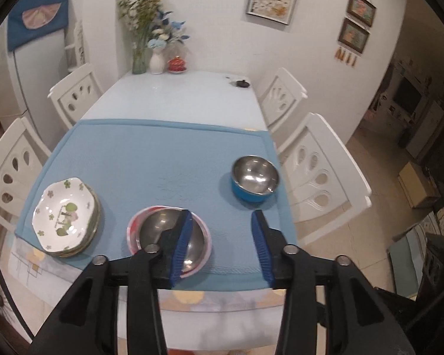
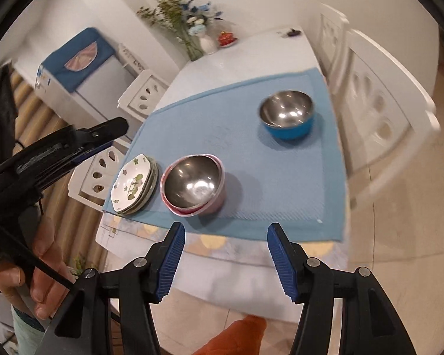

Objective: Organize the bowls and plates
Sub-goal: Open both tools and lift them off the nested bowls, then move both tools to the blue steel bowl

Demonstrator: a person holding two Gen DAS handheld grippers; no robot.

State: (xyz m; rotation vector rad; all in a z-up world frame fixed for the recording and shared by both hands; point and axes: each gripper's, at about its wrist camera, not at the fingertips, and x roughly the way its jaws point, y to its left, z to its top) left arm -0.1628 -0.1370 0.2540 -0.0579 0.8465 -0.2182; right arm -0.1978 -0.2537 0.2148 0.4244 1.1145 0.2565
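A stack of white floral plates [image 1: 66, 219] [image 2: 134, 183] sits at the near left corner of the blue mat [image 1: 162, 153] [image 2: 275, 177]. Just right of the stack stands a pink bowl with a steel inside [image 1: 157, 227] [image 2: 192, 183]. A blue bowl with a steel inside [image 1: 254, 177] [image 2: 287, 115] stands alone near the mat's right edge. My left gripper [image 1: 222, 216] hovers open above the mat's near edge, its left finger overlapping the pink bowl in the picture. Off the table's near edge, my right gripper [image 2: 225, 227] is open with nothing between its jaws.
White chairs [image 1: 319, 171] [image 2: 379, 109] line both sides of the table. At its far end stand flower vases [image 1: 155, 59], a red lidded pot [image 1: 177, 64] and a small dark item [image 1: 242, 83]. A hand [image 2: 41, 266] shows at the left in the right wrist view.
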